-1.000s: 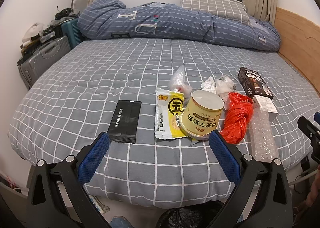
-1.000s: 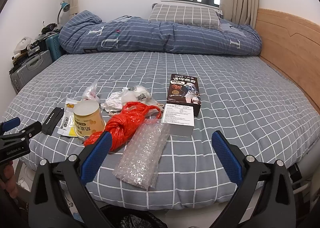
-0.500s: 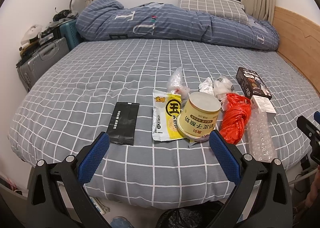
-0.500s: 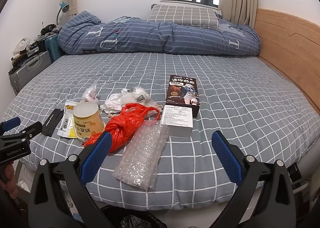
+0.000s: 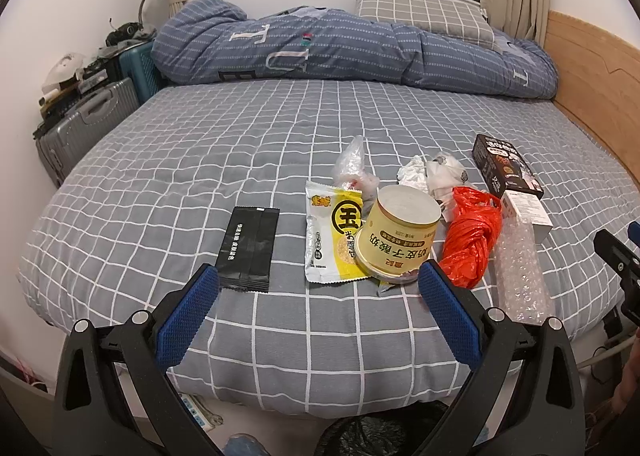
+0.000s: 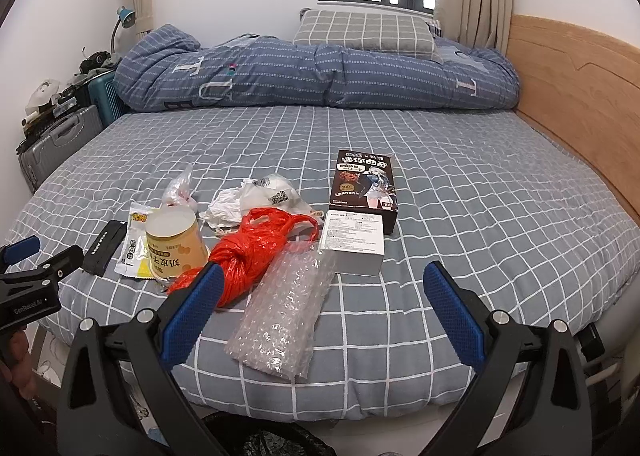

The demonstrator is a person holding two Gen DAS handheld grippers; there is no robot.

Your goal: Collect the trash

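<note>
Trash lies on the near part of the grey checked bed [image 5: 200, 160]. In the left wrist view: a black packet [image 5: 249, 247], a yellow snack wrapper [image 5: 330, 232], a yellow cup [image 5: 396, 238], a red plastic bag [image 5: 472, 236], bubble wrap [image 5: 518, 264], crumpled tissue [image 5: 414, 174], a white box [image 5: 528, 214] and a dark box [image 5: 506, 164]. My left gripper [image 5: 318, 288] is open and empty, hovering before the wrapper and cup. My right gripper [image 6: 320, 288] is open and empty above the bubble wrap [image 6: 286, 312], near the red bag [image 6: 256, 248] and white box [image 6: 354, 242].
A black trash bag [image 5: 380, 432] sits on the floor below the bed's front edge. A folded blue quilt [image 6: 312, 74] and pillow lie at the bed's far end. Suitcases [image 5: 80, 128] stand at the left; a wooden headboard [image 6: 576, 96] runs along the right.
Both grippers have drifted slightly; the trash sits a little lower in the left view. Nothing was picked up and the jaws stayed open.
</note>
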